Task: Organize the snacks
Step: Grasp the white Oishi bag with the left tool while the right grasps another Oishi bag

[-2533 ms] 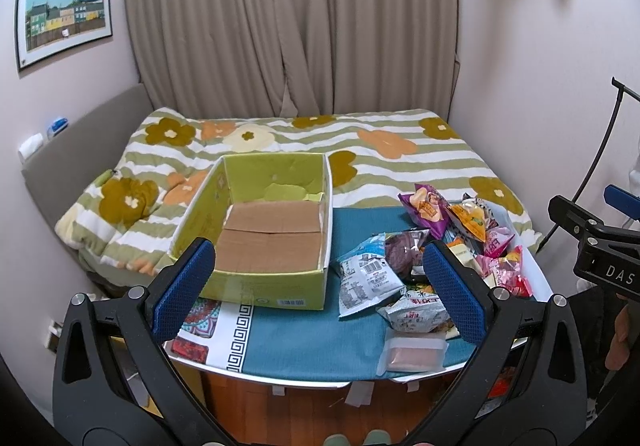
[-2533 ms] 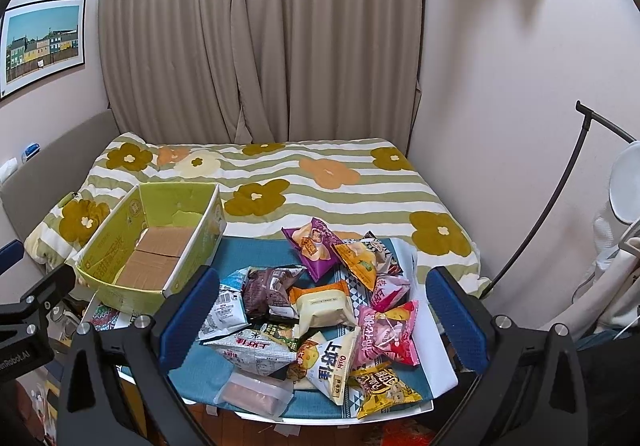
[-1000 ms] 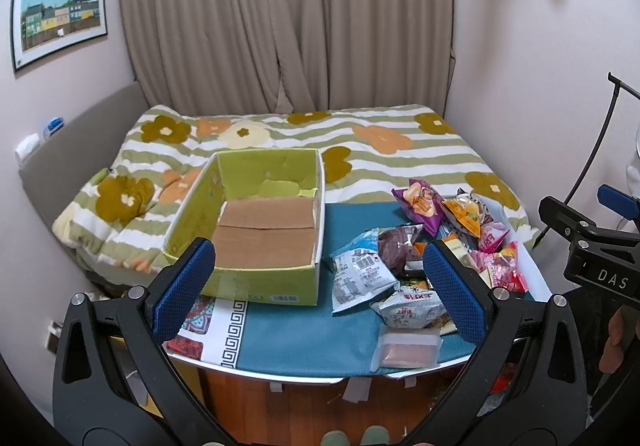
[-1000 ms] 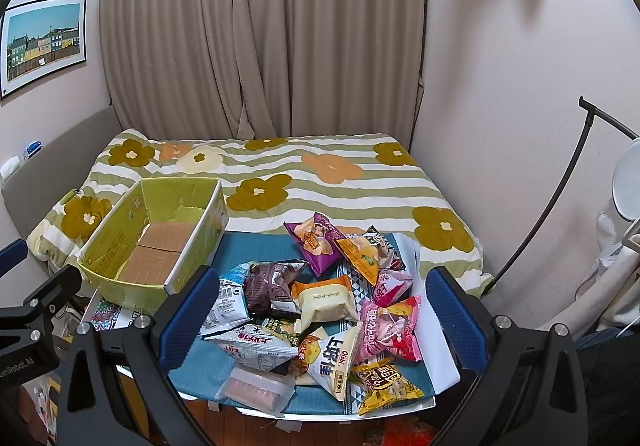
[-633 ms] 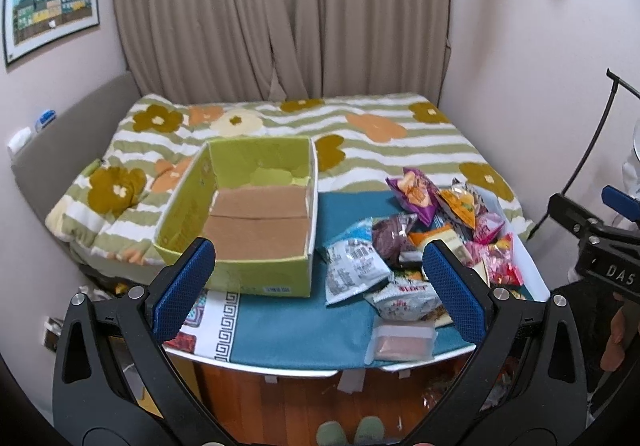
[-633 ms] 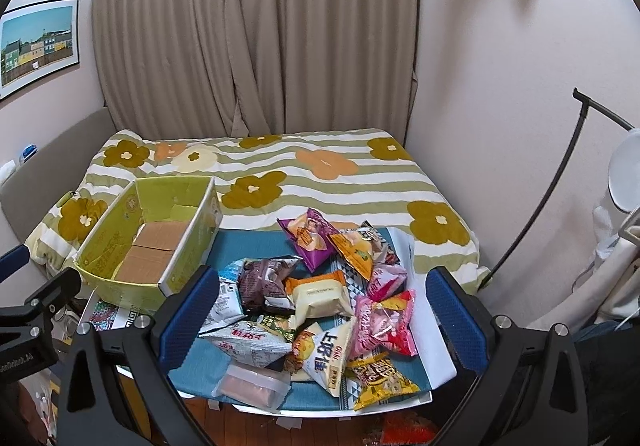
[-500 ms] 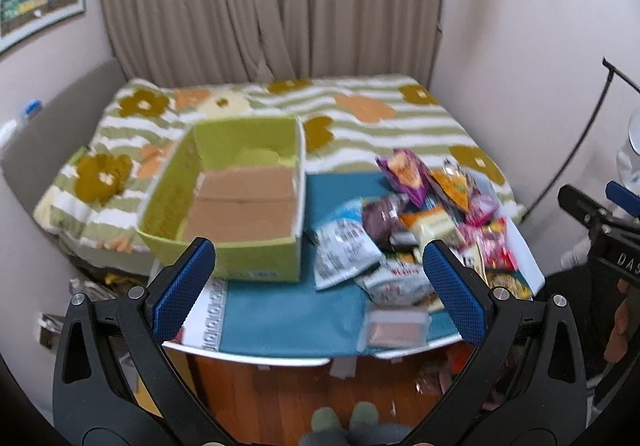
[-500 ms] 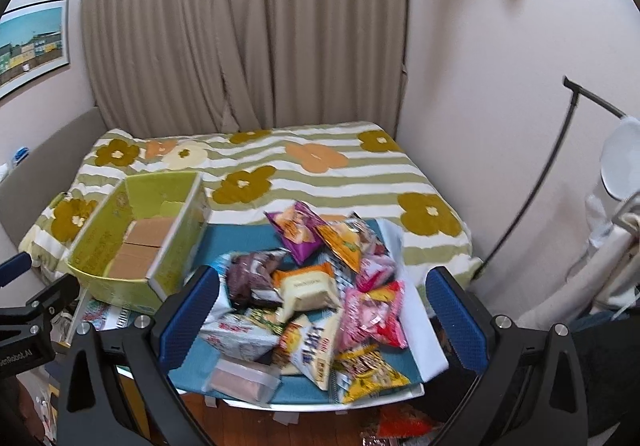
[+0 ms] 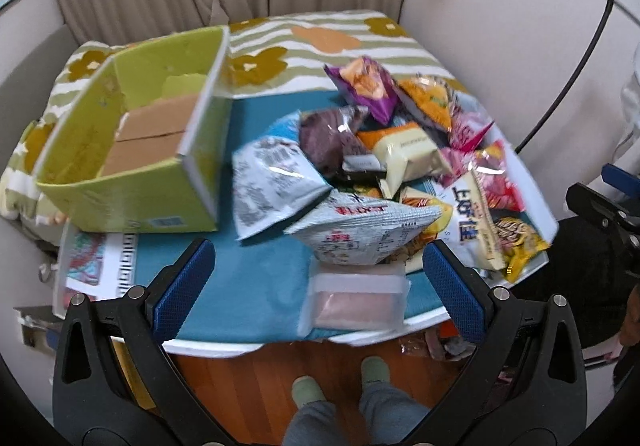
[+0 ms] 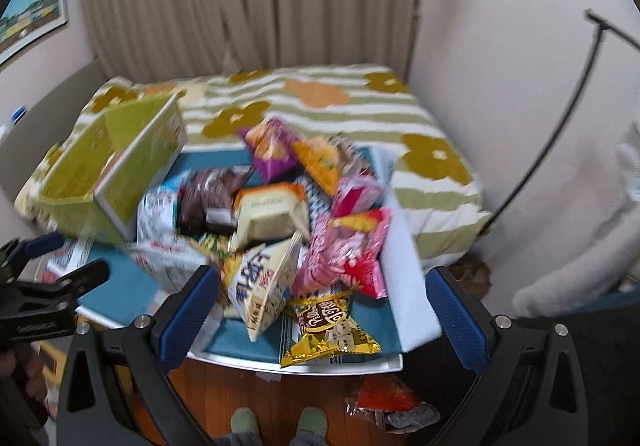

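Observation:
A pile of snack bags (image 9: 384, 173) lies on the right half of a low table with a teal cloth (image 9: 248, 286). A clear plastic container (image 9: 356, 298) with pink contents sits at the table's front edge. An open green cardboard box (image 9: 136, 149) stands at the left, holding nothing but its brown flaps. My left gripper (image 9: 320, 278) is open and empty, above the container. My right gripper (image 10: 324, 306) is open and empty, above a yellow chocolate bag (image 10: 328, 330) and a cream bag (image 10: 260, 282). The box also shows in the right wrist view (image 10: 112, 169).
A bed with a striped flower blanket (image 9: 320, 41) lies behind the table. Curtains hang at the back. A black lamp stand (image 10: 560, 117) leans at the right wall. Snack wrappers (image 10: 384, 398) lie on the wooden floor by my feet (image 9: 340, 382).
Both grippers have moved forward and tilted down toward the table, so the snacks and box look much closer. Nothing has been taken hold of.

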A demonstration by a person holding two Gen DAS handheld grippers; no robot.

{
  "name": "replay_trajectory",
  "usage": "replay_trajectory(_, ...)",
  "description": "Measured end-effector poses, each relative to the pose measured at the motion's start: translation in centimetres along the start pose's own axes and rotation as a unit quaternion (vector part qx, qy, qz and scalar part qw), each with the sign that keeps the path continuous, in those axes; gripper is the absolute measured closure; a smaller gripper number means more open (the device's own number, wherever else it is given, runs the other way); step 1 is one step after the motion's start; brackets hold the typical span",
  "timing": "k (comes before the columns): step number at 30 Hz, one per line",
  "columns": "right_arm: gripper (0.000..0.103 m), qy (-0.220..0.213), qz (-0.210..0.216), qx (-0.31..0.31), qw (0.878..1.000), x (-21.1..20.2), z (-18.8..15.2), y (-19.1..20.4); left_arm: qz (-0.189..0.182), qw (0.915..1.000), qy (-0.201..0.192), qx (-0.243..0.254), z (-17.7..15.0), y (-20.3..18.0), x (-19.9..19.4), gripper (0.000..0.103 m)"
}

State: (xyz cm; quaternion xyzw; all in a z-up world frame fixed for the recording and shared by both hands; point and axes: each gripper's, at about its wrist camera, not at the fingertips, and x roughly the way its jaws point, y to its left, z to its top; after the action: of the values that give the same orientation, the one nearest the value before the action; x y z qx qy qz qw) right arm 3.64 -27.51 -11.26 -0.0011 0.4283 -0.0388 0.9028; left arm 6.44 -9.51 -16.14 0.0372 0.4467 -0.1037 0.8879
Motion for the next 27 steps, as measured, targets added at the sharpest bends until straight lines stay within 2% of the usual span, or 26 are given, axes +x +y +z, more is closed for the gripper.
replay_trajectory(4, 0.0, 0.028, 0.053, -0.042, 0.997, 4.0, -0.6, -0.2, 0.016, 0.9998, 0.009, -0.002, -0.7, -1.5, 4.0, 0.0)
replay_trajectory(9, 0.0, 0.053, 0.11, -0.109, 0.986, 8.3, -0.9, 0.6, 0.034, 0.9993, -0.004, 0.018, -0.9, -3.0, 6.9, 0.0)
replay_trajectory(14, 0.0, 0.069, 0.152, -0.167, 0.972, 11.1, -0.7, 1.6, 0.048, 0.9977, -0.002, 0.048, -1.0, -4.1, 9.0, 0.0)
replay_trajectory(21, 0.0, 0.066, 0.187, -0.216, 0.956, 12.8, 0.2, 2.8, 0.056, 0.9969, -0.015, 0.054, -0.4, -4.3, 10.0, 0.002)
replay_trajectory(24, 0.0, 0.075, 0.204, -0.225, 0.95, 13.6, 0.6, 3.1, 0.056, 0.9967, -0.013, 0.058, -0.4, -4.3, 10.2, 0.011)
replay_trajectory(26, 0.0, 0.084, 0.215, -0.226, 0.946, 14.0, 0.8, 3.2, 0.049, 0.9968, -0.013, 0.062, -0.4, -4.3, 10.3, 0.023)
replay_trajectory(27, 0.001, 0.089, 0.221, -0.225, 0.945, 14.4, 0.9, 3.3, 0.045, 0.9969, -0.014, 0.063, -0.5, -4.2, 10.1, 0.026)
